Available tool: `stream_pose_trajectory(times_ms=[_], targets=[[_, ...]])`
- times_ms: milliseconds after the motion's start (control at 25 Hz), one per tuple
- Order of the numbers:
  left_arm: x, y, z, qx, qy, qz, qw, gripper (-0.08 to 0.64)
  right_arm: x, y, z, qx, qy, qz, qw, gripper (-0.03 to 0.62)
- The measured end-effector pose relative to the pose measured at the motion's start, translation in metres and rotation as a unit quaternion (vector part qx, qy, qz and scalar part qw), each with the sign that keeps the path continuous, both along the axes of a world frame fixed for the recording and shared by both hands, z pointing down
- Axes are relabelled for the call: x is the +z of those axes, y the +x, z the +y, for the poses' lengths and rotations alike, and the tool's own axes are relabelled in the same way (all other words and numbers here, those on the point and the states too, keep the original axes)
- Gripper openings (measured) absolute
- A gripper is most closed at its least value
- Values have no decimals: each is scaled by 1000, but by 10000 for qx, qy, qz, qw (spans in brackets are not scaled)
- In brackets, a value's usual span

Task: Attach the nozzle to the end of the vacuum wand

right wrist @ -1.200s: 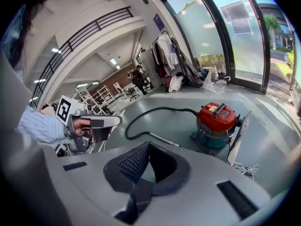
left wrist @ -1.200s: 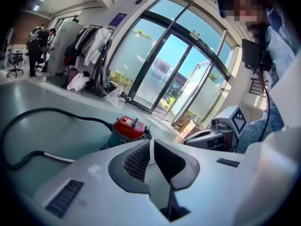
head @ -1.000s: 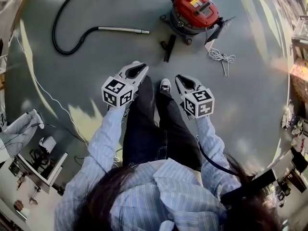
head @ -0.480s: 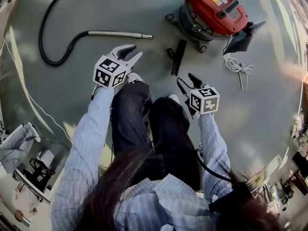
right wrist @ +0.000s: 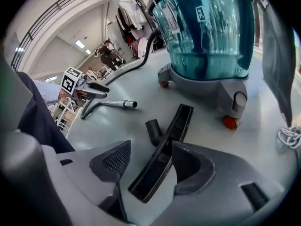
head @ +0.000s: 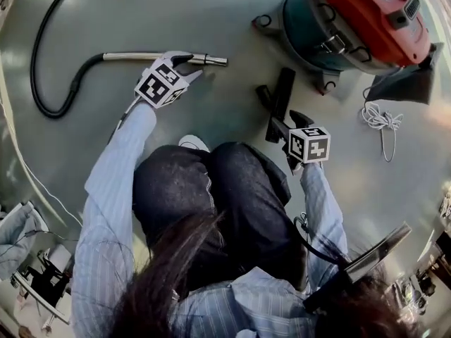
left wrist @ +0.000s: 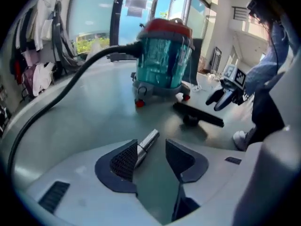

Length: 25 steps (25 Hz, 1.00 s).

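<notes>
The metal vacuum wand [head: 137,57] lies on the floor on its black hose [head: 42,69]. My left gripper [head: 186,63] hovers over the wand's free end. In the left gripper view the wand tip [left wrist: 148,140] lies beside the left pad, with the jaws apart and not pressing; they have just been opening. The black floor nozzle [head: 280,98] lies right of the wand. My right gripper [head: 284,123] is at the nozzle's near end. In the right gripper view the nozzle [right wrist: 164,145] runs between the spread jaws untouched; they too have just been opening.
A red-topped, teal canister vacuum [head: 352,20] stands on castors just beyond the nozzle. A coiled white cord [head: 380,122] and a dark flat piece [head: 405,83] lie to its right. The person's knees [head: 211,189] are right behind both grippers.
Both grippers have dropped from knee height to the floor and their jaws have gone from shut to open. The left came over the wand's end, the right over the nozzle. The person has crouched.
</notes>
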<state>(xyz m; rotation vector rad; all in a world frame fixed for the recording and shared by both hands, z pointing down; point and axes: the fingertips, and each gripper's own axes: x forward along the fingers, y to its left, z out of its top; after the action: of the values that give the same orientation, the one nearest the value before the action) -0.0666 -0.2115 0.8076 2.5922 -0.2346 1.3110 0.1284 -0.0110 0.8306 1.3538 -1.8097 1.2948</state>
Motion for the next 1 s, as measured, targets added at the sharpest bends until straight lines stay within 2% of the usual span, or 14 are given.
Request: stream_pose_trajectory(times_ms=[120,280,360,520,640,760,880,1000], targets=[[53,-1,-5,547,209,-382,9976,178,39,6,-9,122,-70,118,9998,264],[96,-2,-18,1025,573,-762,9902,194,55,12,-16,698,-77,-135,9974,267],[113,-3,-22,1398,755,-1049,9817,202,56,14,-17,725,-44,-81,9973,267],[136,1,-25,2209,1111,-1497,9573,209,69,19,-17,704,-113,188,9973,267],[145,1,-25,2438,1032,-1622,9506,209,78,15,-21,861,-228,61,9960,267],[145,2,-24,2505,869,-1609,9507,209,82,14,-31,838,-326,139,9959,267],[145,3,-23,2496,837,-1599,9514,209,83,9,-49,807,-475,-106,9955,267],[146,3,-21,2524,830,-1649,9498,208,84,-1,-63,562,-651,-235,9960,267]])
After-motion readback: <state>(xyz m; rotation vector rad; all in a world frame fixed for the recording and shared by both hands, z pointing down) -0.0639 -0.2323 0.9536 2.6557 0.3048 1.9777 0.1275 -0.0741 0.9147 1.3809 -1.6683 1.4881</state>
